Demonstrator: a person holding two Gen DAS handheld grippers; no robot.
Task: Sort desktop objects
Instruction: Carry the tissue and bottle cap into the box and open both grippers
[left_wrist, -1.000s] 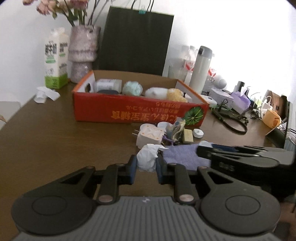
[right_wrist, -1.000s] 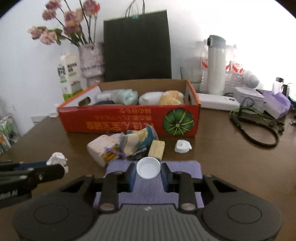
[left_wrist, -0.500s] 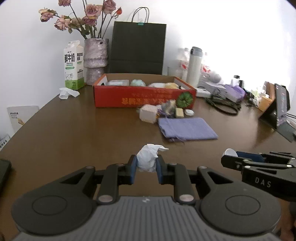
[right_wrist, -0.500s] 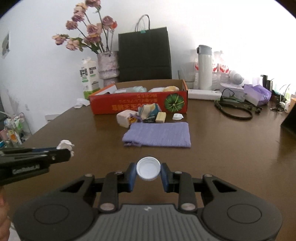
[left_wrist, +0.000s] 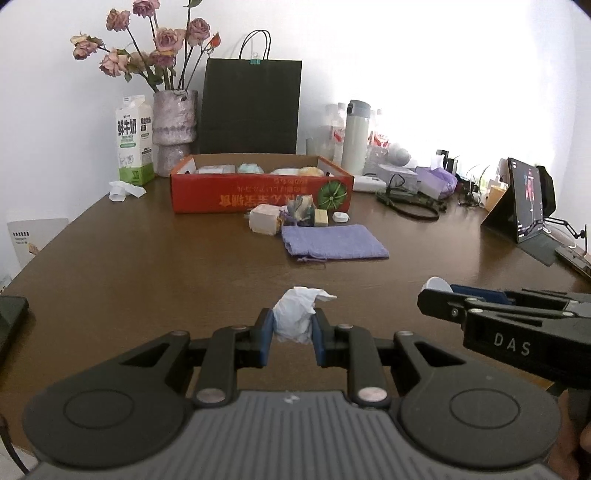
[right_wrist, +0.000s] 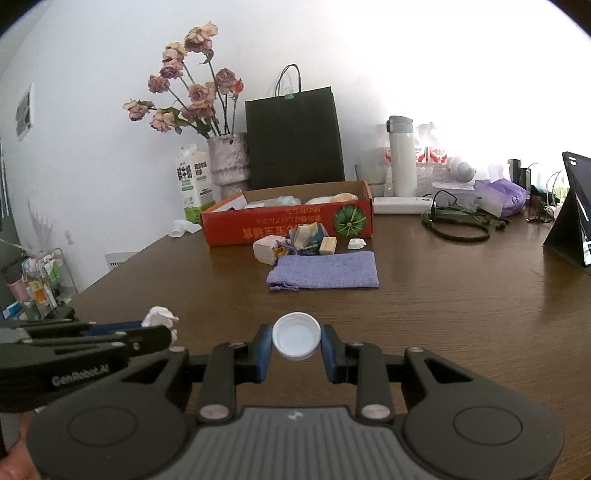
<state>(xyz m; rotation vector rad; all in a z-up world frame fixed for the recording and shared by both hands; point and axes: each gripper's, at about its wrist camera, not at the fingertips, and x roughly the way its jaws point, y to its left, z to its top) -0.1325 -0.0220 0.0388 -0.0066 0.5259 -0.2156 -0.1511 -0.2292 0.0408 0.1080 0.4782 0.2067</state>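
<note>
My left gripper (left_wrist: 293, 325) is shut on a crumpled white tissue (left_wrist: 297, 314), held above the near part of the brown table (left_wrist: 147, 266). My right gripper (right_wrist: 296, 341) is shut on a white bottle cap (right_wrist: 296, 335), its hollow side facing the camera. Each gripper shows in the other's view: the right one (left_wrist: 436, 291) with its cap at the right, the left one (right_wrist: 162, 325) with its tissue at the left. Far ahead lie a purple cloth pouch (right_wrist: 327, 270), a white plug adapter (right_wrist: 266, 251), a wrapper, a small yellow block and a white cap beside the red cardboard box (right_wrist: 288, 221).
Behind the box stand a milk carton (left_wrist: 135, 140), a vase of dried roses (left_wrist: 173, 133), a black paper bag (left_wrist: 251, 110) and a white flask (left_wrist: 355, 136). Cables, tissue packs and a propped tablet (left_wrist: 526, 201) crowd the right side. Another crumpled tissue (left_wrist: 125, 190) lies at far left.
Both grippers have drawn back from the box and the pile, towards the near edge of the table, each keeping its hold on its object. The pouch and the pile now lie far ahead.
</note>
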